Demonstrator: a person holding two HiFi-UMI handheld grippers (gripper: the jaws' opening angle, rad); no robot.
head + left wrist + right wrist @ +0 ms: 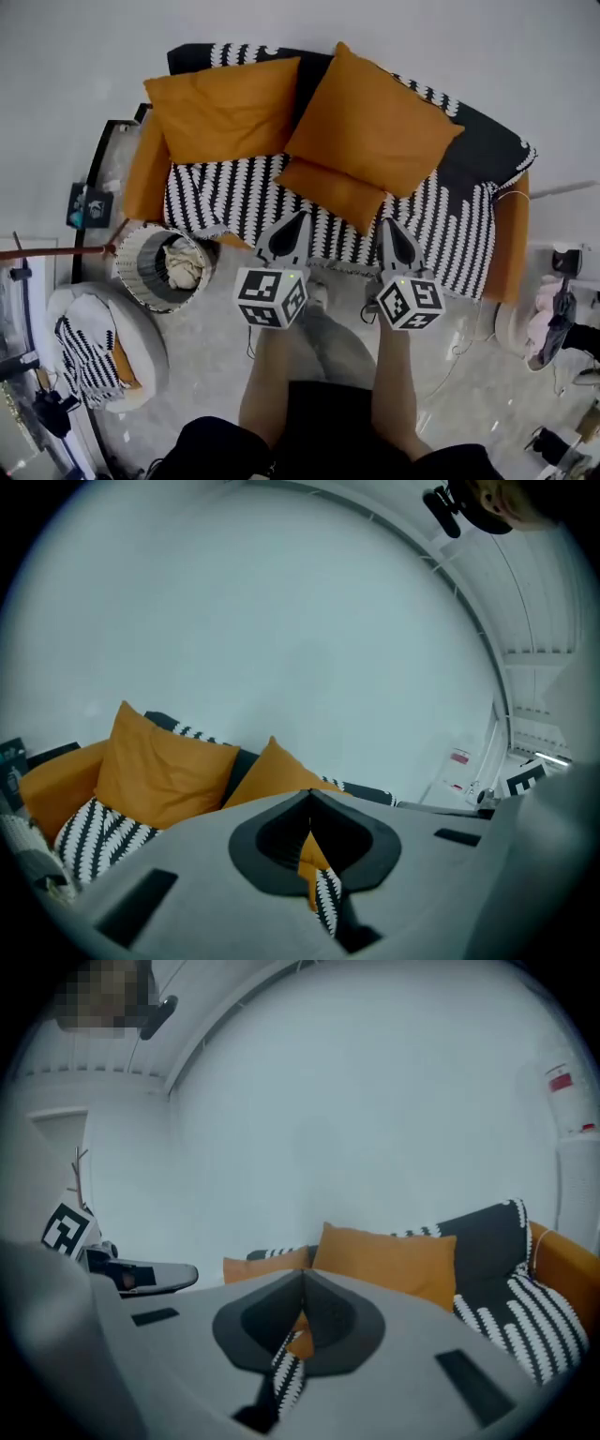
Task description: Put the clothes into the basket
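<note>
A round woven basket (130,273) stands on the floor left of the sofa, with a cream garment (184,265) bunched inside it. My left gripper (302,217) and right gripper (387,223) are side by side, raised in front of the sofa seat (225,199), both pointing at it. Each is shut with nothing between its jaws. In the left gripper view the shut tips (308,795) point at the orange cushions (164,766). In the right gripper view the shut tips (302,1275) also aim at the sofa back and the white wall.
The sofa has a black-and-white patterned cover and three orange cushions (370,122). A pale round pouf (141,349) with a striped cloth (82,354) on it sits at the lower left. The person's legs stand below the grippers. Pink fabric (544,317) and cables lie at the right.
</note>
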